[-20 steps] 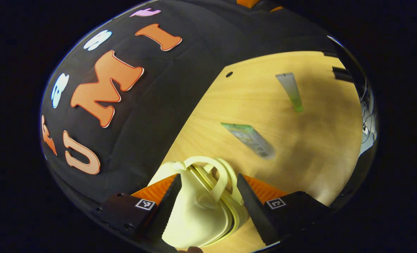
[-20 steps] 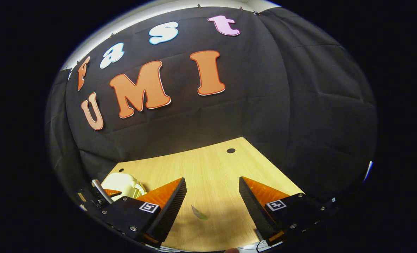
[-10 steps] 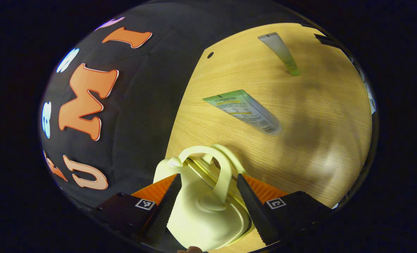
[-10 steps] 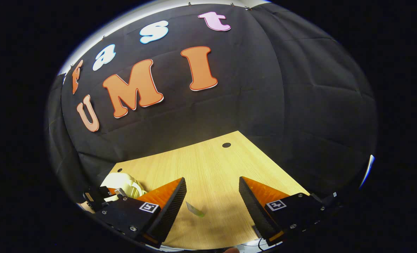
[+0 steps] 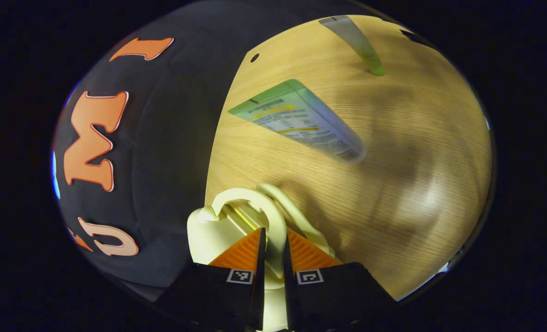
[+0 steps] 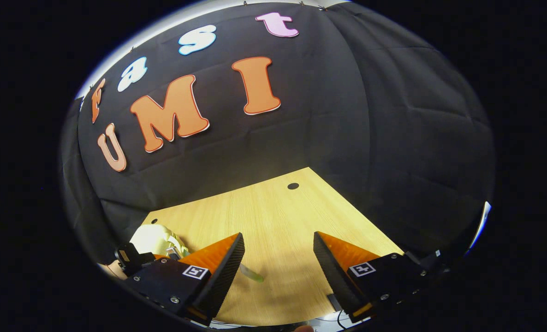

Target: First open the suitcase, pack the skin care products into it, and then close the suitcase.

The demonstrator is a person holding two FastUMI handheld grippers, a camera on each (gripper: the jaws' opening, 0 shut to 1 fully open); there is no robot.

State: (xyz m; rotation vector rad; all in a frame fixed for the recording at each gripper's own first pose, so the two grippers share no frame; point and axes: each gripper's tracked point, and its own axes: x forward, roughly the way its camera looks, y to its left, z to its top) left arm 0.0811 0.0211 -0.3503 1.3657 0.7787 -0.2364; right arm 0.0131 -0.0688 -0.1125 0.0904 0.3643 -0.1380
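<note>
Suitcase (image 5: 213, 230) handle (image 5: 273, 221) pinched in left gripper (image 5: 273, 240), near table (image 5: 393, 184) edge.

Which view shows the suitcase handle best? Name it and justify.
The left gripper view: the suitcase handle arches close up, with the left hand-held gripper shut on it. The right gripper view shows the cream suitcase small and far off, its handle indistinct.

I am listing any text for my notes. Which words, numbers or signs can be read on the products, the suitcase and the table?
Large tube: printed lines, too blurred to read.
Small tube: no legible text.
Suitcase: no text seen.
Table: none.
</note>
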